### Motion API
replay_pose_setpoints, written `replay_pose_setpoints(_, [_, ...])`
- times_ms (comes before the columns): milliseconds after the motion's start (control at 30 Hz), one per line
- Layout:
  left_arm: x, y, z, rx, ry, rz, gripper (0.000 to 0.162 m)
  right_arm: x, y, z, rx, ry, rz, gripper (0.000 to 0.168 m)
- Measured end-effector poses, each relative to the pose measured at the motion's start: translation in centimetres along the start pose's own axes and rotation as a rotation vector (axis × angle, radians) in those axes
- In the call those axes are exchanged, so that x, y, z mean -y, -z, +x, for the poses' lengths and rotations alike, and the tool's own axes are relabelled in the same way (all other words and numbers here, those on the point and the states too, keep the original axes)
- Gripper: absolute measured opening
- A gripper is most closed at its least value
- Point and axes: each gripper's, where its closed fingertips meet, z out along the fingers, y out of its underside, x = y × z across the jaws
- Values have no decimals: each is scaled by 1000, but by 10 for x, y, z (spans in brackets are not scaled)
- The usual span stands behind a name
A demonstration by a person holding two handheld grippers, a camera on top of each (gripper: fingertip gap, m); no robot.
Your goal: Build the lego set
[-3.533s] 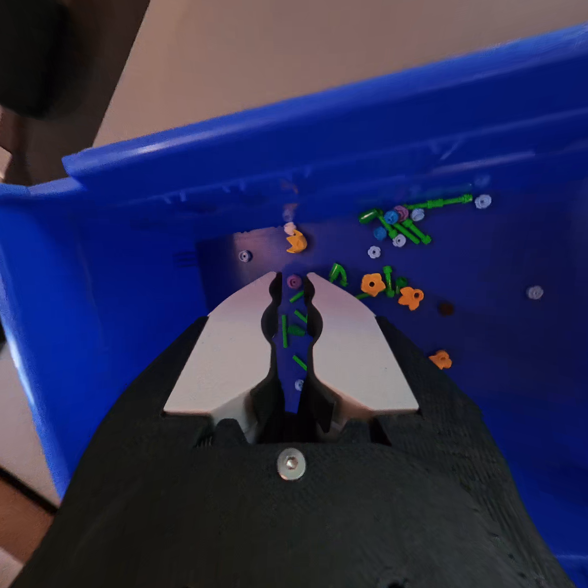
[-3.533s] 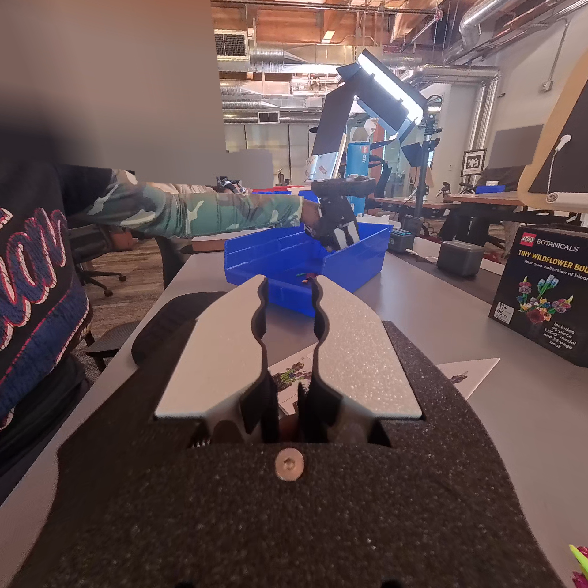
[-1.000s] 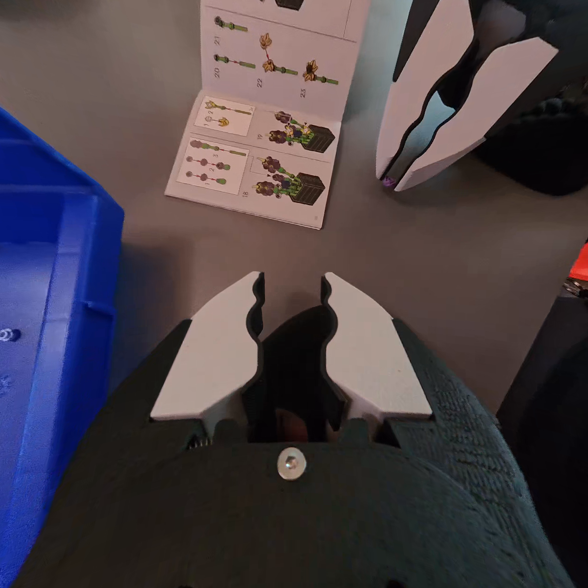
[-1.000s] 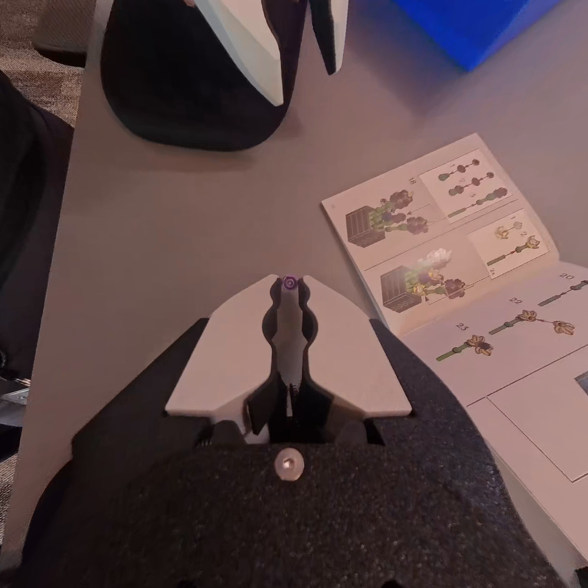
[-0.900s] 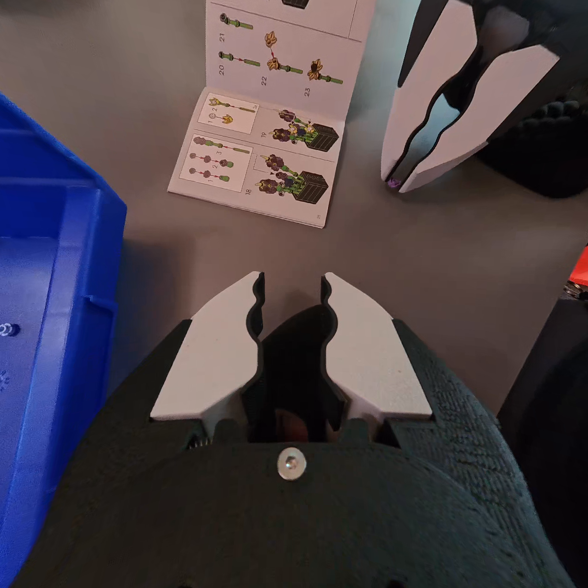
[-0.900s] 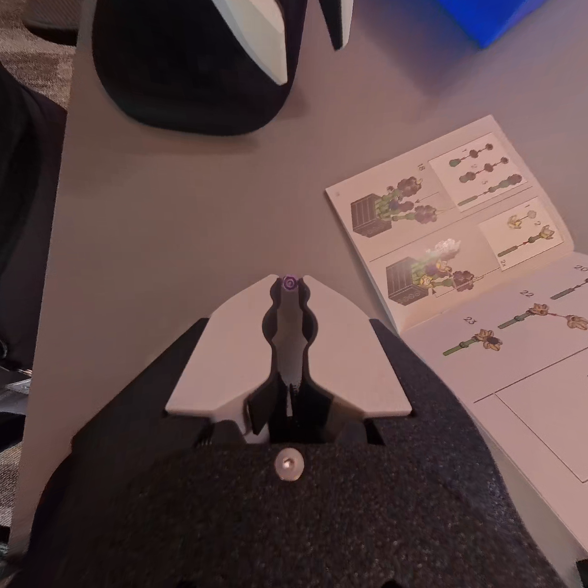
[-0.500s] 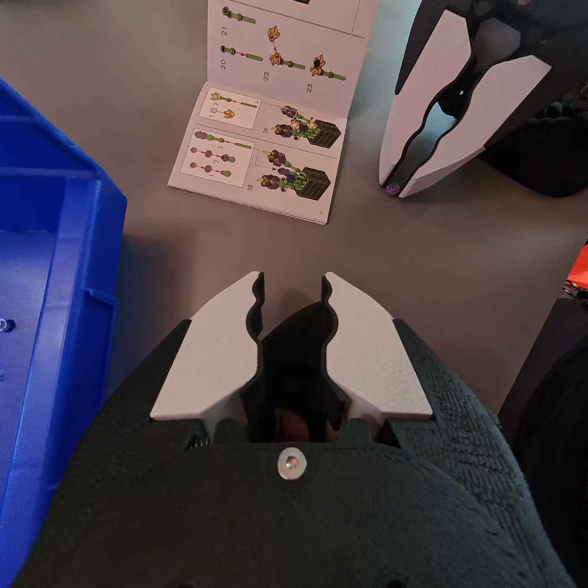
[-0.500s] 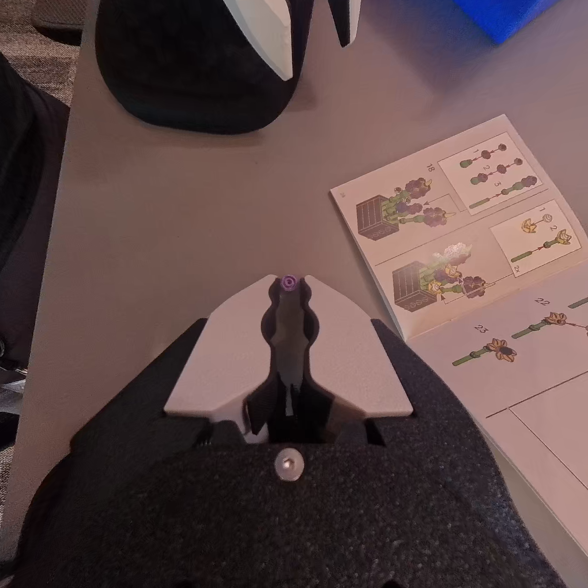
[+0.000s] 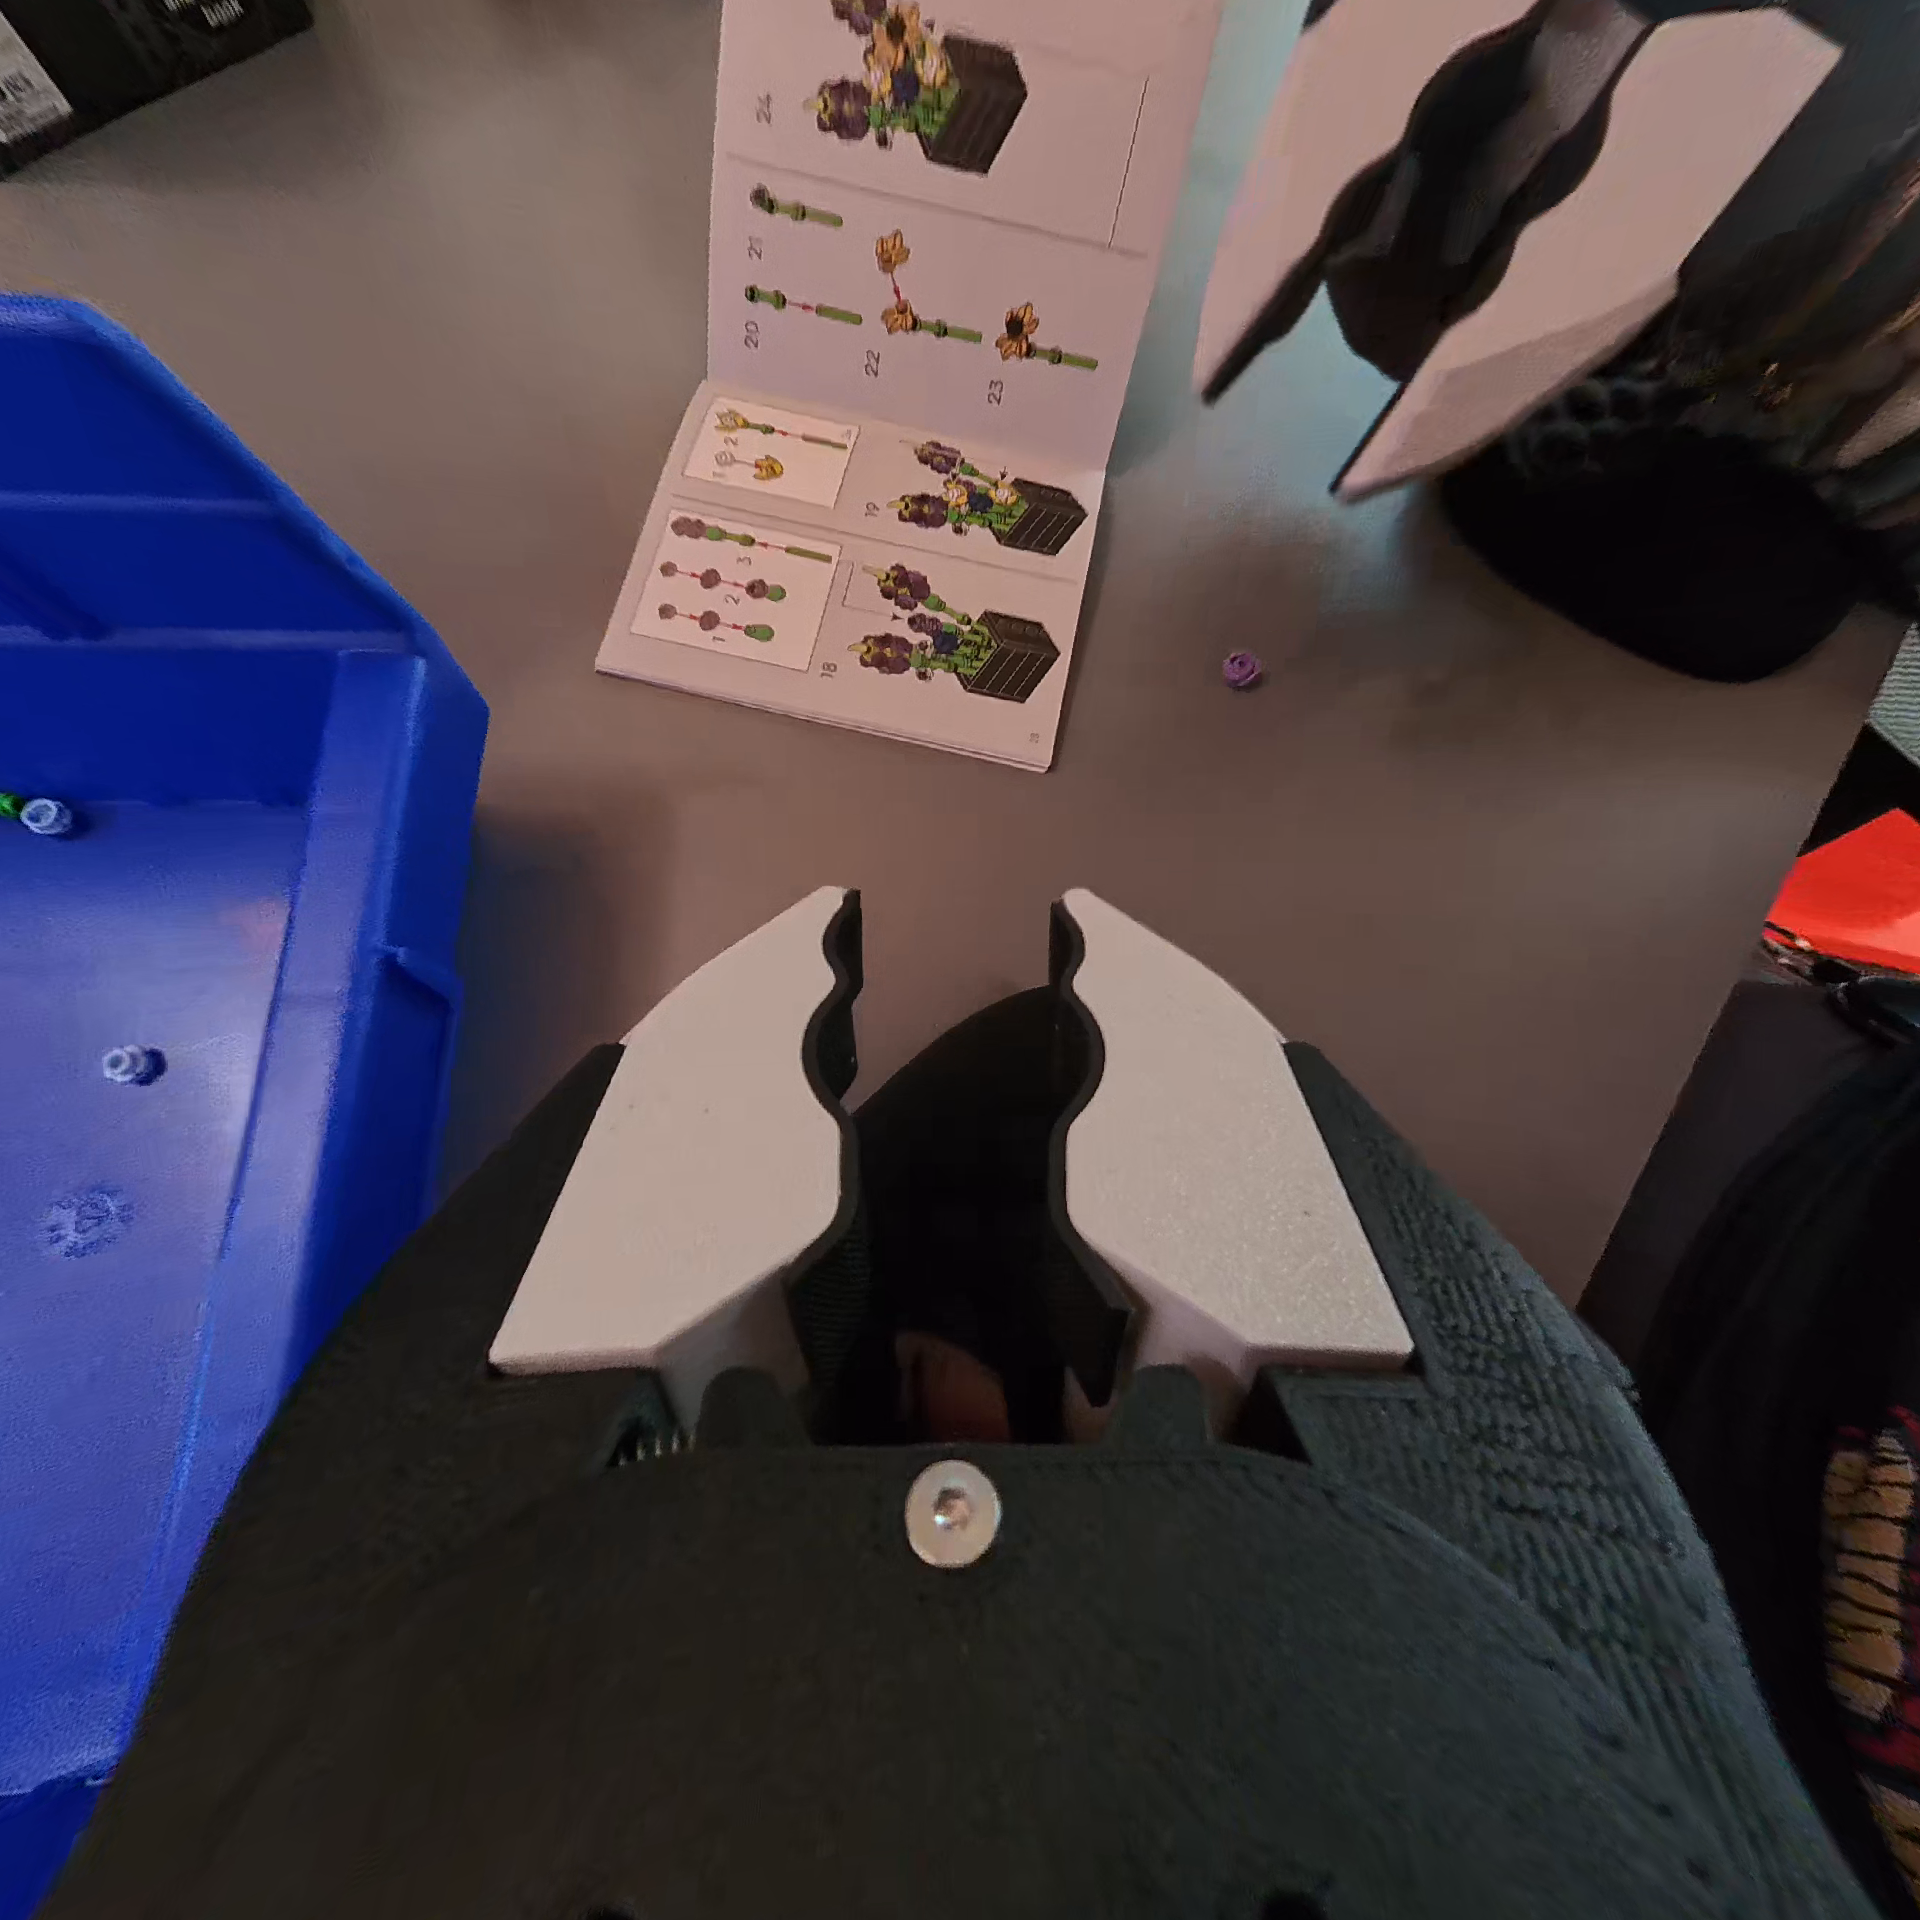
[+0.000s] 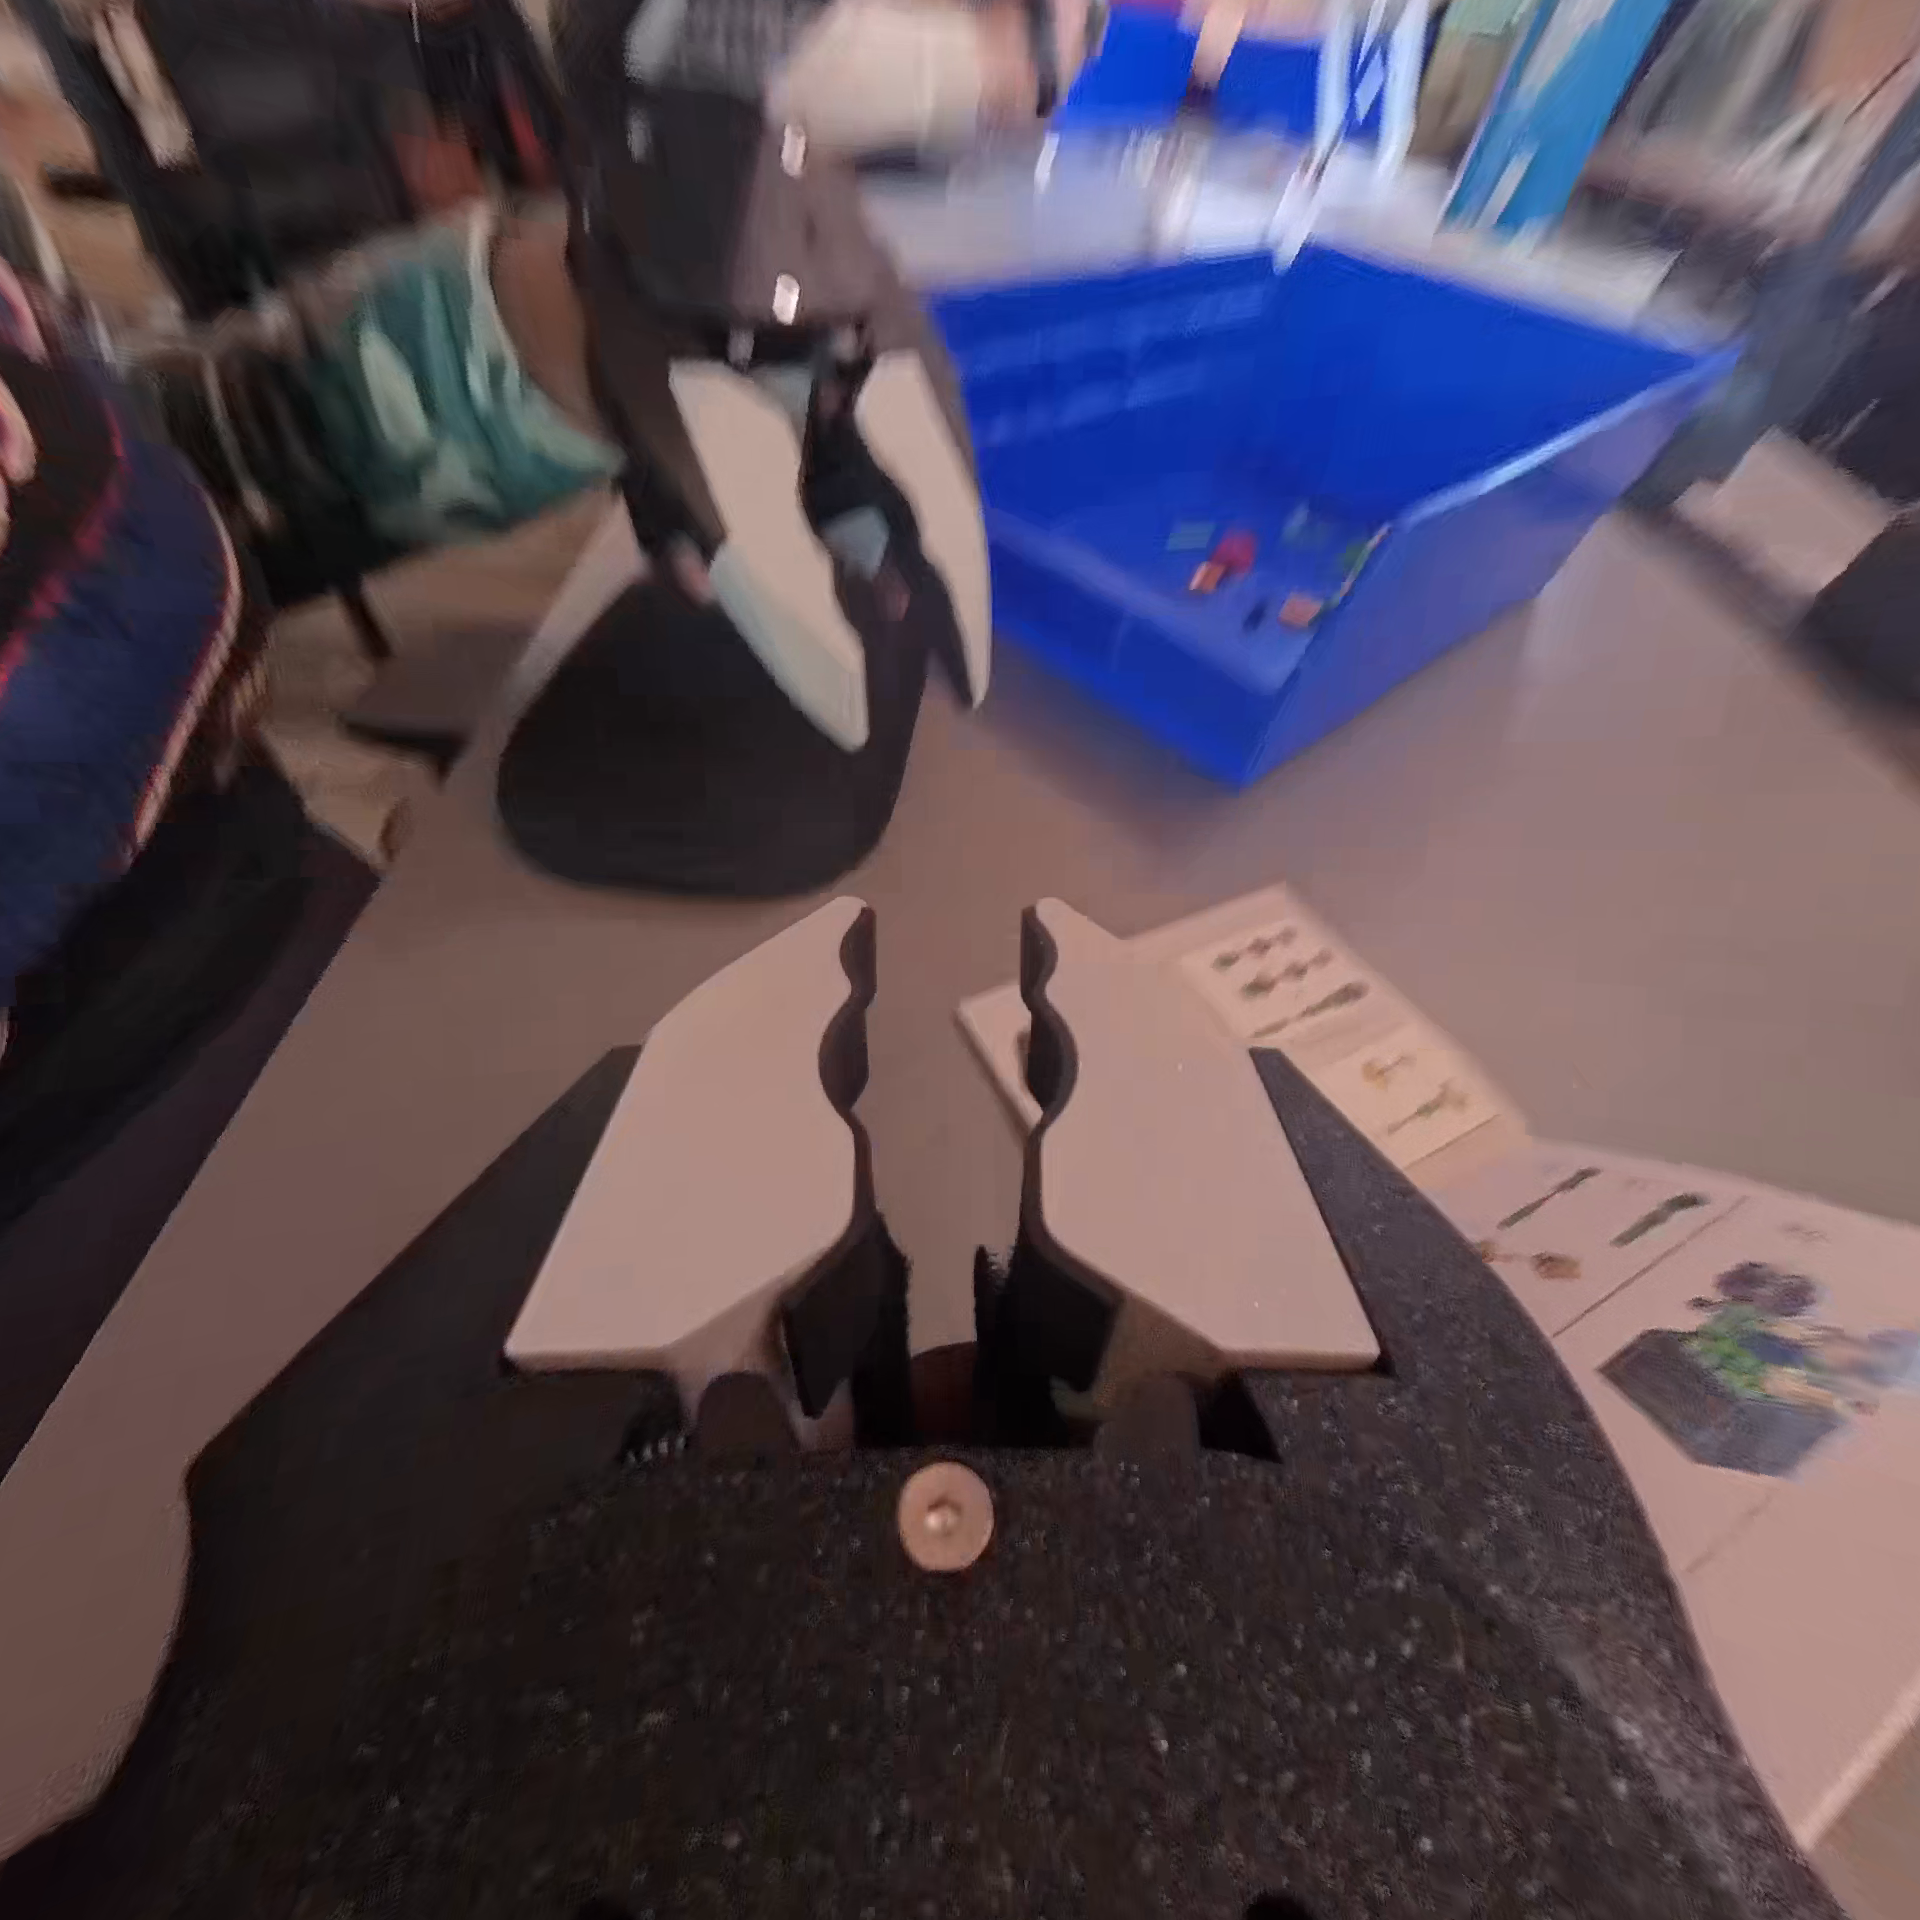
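A small purple round lego piece (image 9: 1241,669) lies alone on the grey table (image 9: 1351,883), right of the open instruction booklet (image 9: 894,416). My right gripper (image 9: 1273,442) hangs open and empty above and behind it; in its own blurred view the right gripper (image 10: 948,920) is open over the booklet's (image 10: 1558,1226) corner, and the piece is hidden there. My left gripper (image 9: 954,906) is open and empty over bare table beside the blue bin (image 9: 343,790). It also shows in the right wrist view (image 10: 914,717).
The blue bin (image 10: 1455,520) holds loose lego pieces (image 10: 1247,582), a few pale ones (image 9: 130,1065) near its wall. A black pad (image 9: 1662,561) lies at the right. A dark box (image 9: 104,52) stands at the far left, something red (image 9: 1860,894) at the right edge. The tips of one gripper are about 10 cm away from the tips of the other.
My right gripper has opened, let go of the purple piece onto the table, and lifted up and away, tilting toward the bin. Earlier my left gripper left the bin.
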Motion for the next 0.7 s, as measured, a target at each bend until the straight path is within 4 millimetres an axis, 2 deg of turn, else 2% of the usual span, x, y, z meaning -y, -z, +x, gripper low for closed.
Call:
replay_pose_setpoints(67, [8, 8, 0, -10, -10, 29, 35, 19, 10, 10, -60, -8, 145, 29])
replay_pose_setpoints(167, [23, 28, -6, -3, -41, 70, 35, 35, 25, 23, -134, -41, 284, 29])
replay_pose_setpoints(267, [44, 56, -34, 79, -108, 102, 35, 44, 34, 28, -155, -72, 359, 29])
replay_pose_setpoints(400, [65, 84, -102, 209, -189, 61, 35, 46, 38, 31, -167, -90, 386, 29])
replay_pose_setpoints(433, [65, 86, -122, 218, -189, 29, 34, 45, 37, 31, -170, -87, 380, 29])
replay_pose_setpoints(533, [64, 79, -185, 249, -173, -48, 16, 39, 35, 32, -185, -66, 336, 29])
replay_pose_setpoints(600, [52, 66, -219, 231, -138, -125, 14, 36, 33, 33, -192, -55, 314, 30])
replay_pose_setpoints(700, [15, 47, -257, 200, -80, -333, 14, 34, 32, 33, -190, -61, 308, 30])
